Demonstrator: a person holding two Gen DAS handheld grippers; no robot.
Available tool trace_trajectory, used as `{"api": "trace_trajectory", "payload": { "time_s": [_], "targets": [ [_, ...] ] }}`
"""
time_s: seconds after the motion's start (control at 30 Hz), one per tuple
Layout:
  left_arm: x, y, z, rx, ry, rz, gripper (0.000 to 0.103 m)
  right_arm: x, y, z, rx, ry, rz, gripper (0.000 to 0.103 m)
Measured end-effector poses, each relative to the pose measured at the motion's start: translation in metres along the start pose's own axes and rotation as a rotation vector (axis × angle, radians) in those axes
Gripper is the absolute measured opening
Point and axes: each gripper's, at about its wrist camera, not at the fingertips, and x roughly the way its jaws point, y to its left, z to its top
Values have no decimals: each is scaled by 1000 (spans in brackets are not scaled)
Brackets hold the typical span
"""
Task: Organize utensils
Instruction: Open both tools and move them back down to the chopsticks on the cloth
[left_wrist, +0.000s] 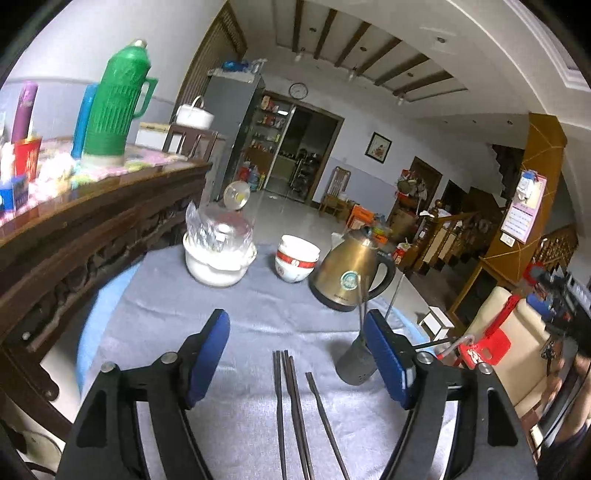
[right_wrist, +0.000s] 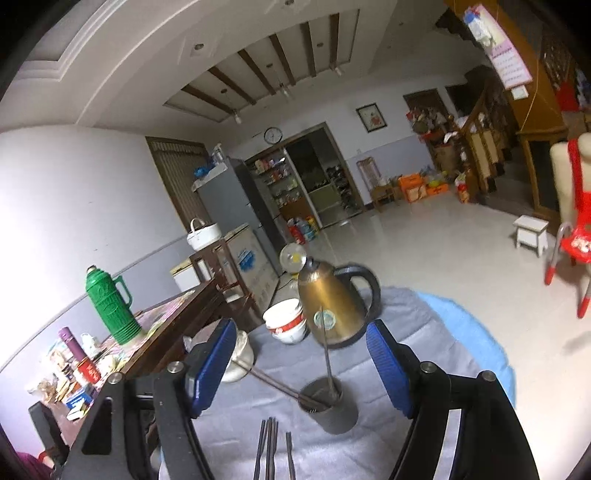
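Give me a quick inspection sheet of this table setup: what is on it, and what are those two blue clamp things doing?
Surface: round table under a grey cloth.
Job's things: dark chopsticks lying loose on the cloth; grey holder standing upright with a few sticks already in it.
Clutter: gold kettle, stacked bowls, white pot holding a plastic bag.
Grippers: left gripper open, empty, above the chopsticks; right gripper open, empty, facing the holder.
Cables: nothing seen.
Surroundings: wooden sideboard with a green flask; red chair; white stool.
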Motion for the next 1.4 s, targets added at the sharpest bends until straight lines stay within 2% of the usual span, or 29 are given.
{"api": "trace_trajectory", "payload": {
  "time_s": [0.1, 0.2, 0.37, 0.63, 0.97, 1.07, 1.23, 1.4],
  "targets": [
    [-12, -11, 10, 33, -23, -22, 82, -15, 10, 22, -22, -48, -28, 77],
    [-20, -22, 17, 53, -41, -36, 85, -22, 20, 39, -67, -77, -113, 85],
    [-19, -29, 9, 98, -12, -18, 87, -9, 17, 33, -67, -27, -150, 86],
    [15, -8, -23, 79, 126, 78, 88, 40, -12, -33, -64, 180, -223, 86],
    [61, 17, -76, 60, 322, 177, 87, 72, -55, -123, -77, 424, -333, 86],
    [77, 23, -93, 62, 391, 213, 87, 79, -59, -151, -84, 519, -304, 86],
    [99, 28, -118, 65, 485, 241, 87, 103, -47, -203, -82, 736, -105, 86],
    [107, 28, -128, 89, 527, 258, 87, 129, -23, -220, -98, 807, 11, 85]
  ]
}}
